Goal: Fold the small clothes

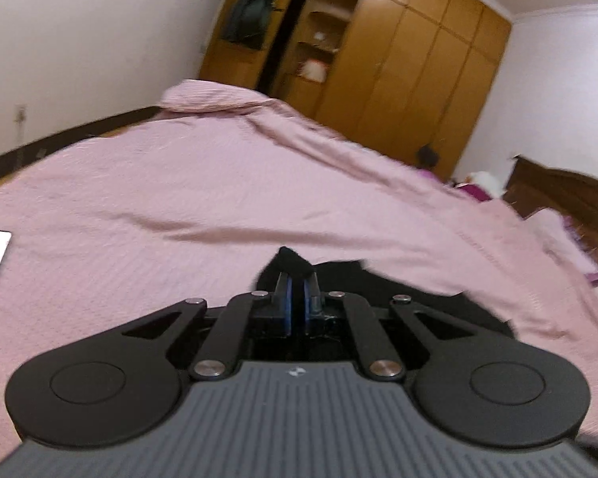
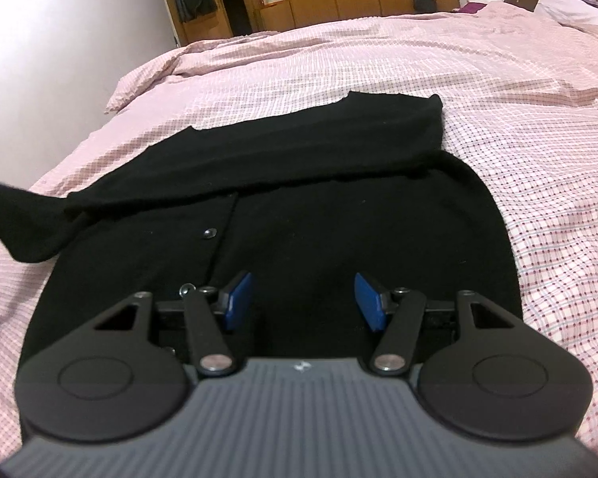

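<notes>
Item: black cardigan [image 2: 283, 207], knit, small dark buttons down a front placket, one button [image 2: 208, 233] plain to see. Lies flat on a bed under a pink checked bedcover [image 2: 478, 91]. One sleeve [image 2: 319, 135] is folded across the upper body as a broad band running to the far right corner; the body below it spreads wide with a rounded right edge. At the left a further length of black fabric [image 2: 24, 219] rises off the bedcover toward the picture's edge.

Left gripper [image 1: 298, 285]: blue pads pressed together, pinching a peak of the black fabric, which sticks up past the fingertips; the picture is motion-blurred.

Right gripper [image 2: 301, 294]: jaws standing partly apart over the lower body of the cardigan, nothing between the pads.

Background: wooden wardrobe [image 1: 410, 79], white wall [image 1: 79, 32]
</notes>
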### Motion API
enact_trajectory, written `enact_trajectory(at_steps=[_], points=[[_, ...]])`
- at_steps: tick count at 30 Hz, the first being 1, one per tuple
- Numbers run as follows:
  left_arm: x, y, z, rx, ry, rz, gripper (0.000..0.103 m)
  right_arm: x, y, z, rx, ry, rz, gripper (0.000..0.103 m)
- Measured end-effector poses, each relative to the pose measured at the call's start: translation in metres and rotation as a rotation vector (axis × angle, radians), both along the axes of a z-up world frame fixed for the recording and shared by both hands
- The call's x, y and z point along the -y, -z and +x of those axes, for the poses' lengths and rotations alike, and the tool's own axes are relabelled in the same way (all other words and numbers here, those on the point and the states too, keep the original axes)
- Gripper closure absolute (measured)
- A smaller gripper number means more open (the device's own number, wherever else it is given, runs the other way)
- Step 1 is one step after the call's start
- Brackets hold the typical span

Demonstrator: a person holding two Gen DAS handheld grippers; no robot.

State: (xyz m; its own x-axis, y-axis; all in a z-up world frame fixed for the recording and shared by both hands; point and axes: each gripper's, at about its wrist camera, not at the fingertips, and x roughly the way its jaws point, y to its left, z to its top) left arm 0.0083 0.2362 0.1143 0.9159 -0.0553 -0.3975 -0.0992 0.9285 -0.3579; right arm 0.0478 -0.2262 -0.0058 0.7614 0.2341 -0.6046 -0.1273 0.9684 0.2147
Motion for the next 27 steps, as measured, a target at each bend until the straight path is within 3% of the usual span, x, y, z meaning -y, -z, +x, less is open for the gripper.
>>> enact_trajectory(at_steps=[8,15,21,27], points=[[0.084,-0.009,0.057,-0.004,0.15,-0.003,0.097,0.014,0.0,-0.006,0.019,0.032,0.015,0.044],[0.162,0.033,0.099,-0.125,0.215,0.117,0.096,0.028,0.006,-0.006,0.014,0.062,0.043,0.044],[0.181,0.077,0.121,-0.218,0.222,0.152,0.096,0.038,0.016,-0.003,-0.001,0.093,0.057,0.044],[0.182,0.086,0.124,-0.271,0.215,0.169,0.09,0.039,0.018,-0.004,0.009,0.095,0.065,0.044]])
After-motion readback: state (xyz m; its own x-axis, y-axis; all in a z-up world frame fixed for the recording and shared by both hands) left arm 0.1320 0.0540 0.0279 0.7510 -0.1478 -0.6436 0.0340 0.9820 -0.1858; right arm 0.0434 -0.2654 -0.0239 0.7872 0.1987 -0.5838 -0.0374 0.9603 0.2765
